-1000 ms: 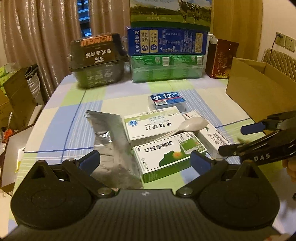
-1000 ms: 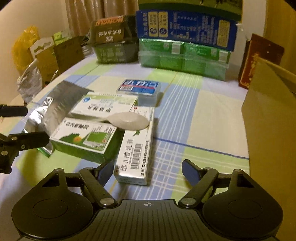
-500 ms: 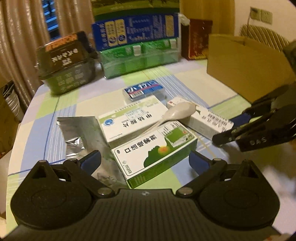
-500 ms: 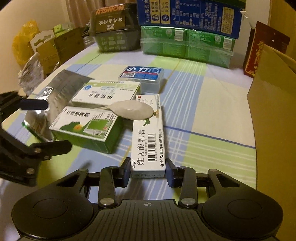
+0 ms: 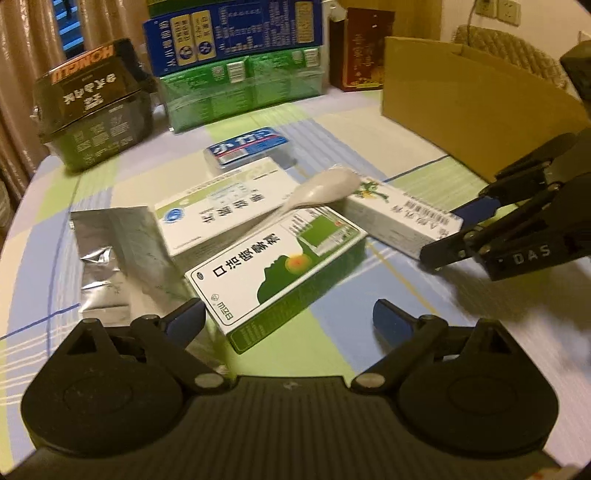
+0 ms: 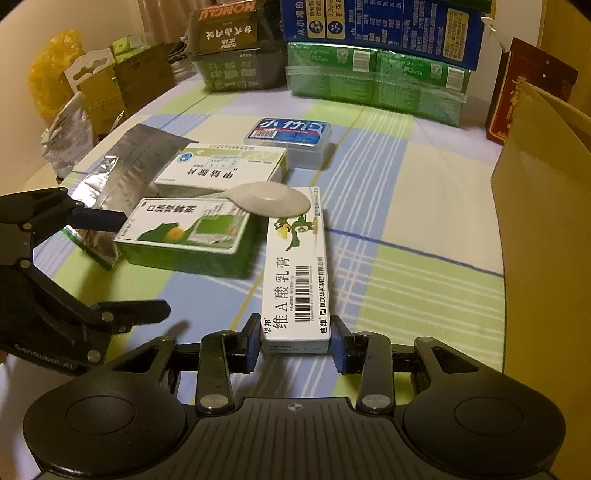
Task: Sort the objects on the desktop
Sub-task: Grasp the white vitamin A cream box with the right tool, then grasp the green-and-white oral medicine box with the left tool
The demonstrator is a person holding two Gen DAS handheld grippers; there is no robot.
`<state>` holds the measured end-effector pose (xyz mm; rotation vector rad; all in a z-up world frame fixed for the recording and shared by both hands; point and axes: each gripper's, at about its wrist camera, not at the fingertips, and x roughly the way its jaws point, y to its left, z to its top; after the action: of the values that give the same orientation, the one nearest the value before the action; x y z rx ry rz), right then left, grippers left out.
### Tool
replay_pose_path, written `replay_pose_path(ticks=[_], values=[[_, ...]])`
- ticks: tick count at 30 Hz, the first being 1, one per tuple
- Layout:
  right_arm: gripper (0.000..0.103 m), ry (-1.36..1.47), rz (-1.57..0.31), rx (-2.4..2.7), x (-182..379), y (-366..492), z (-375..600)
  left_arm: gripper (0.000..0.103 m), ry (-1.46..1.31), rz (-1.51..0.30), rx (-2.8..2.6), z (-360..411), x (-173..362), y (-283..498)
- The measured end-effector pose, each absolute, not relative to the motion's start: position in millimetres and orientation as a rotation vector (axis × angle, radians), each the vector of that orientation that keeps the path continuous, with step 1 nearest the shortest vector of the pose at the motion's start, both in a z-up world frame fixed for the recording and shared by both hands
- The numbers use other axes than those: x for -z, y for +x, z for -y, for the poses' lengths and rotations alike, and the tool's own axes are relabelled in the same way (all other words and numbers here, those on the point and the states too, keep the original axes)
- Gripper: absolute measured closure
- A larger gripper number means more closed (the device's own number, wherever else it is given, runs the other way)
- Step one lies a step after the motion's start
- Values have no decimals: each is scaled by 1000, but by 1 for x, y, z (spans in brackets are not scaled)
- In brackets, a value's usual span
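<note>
I am looking into a home, likely a dining or living room. The worktop [image 6: 424, 221] carries a checked household tablecloth. Curtains [image 5: 22, 74] hang behind it, and a wall socket [image 5: 508, 11] sits above a quilted sofa back [image 5: 517, 51]. Stacked grocery cartons [image 6: 380, 33] and medicine boxes [image 5: 221, 206] indicate domestic use.

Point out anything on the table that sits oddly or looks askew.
The white spoon lies bowl-down across the medicine boxes, bridging the green box and the long white ointment box, which the right gripper clamps at its near end. A crumpled foil pouch lies alongside.
</note>
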<state>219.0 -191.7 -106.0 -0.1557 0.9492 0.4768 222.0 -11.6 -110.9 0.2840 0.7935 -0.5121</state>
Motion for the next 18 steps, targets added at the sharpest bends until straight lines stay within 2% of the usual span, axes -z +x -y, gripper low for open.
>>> replay_pose_path(ticks=[9, 14, 18], values=[[68, -114, -973, -418, 103, 208, 209, 10, 311, -763, 593, 21, 101, 195], [68, -112, -972, -420, 103, 209, 209, 9, 322, -686, 499, 17, 98, 215], [68, -110, -973, -417, 105, 212, 209, 9, 302, -700, 512, 19, 108, 234]])
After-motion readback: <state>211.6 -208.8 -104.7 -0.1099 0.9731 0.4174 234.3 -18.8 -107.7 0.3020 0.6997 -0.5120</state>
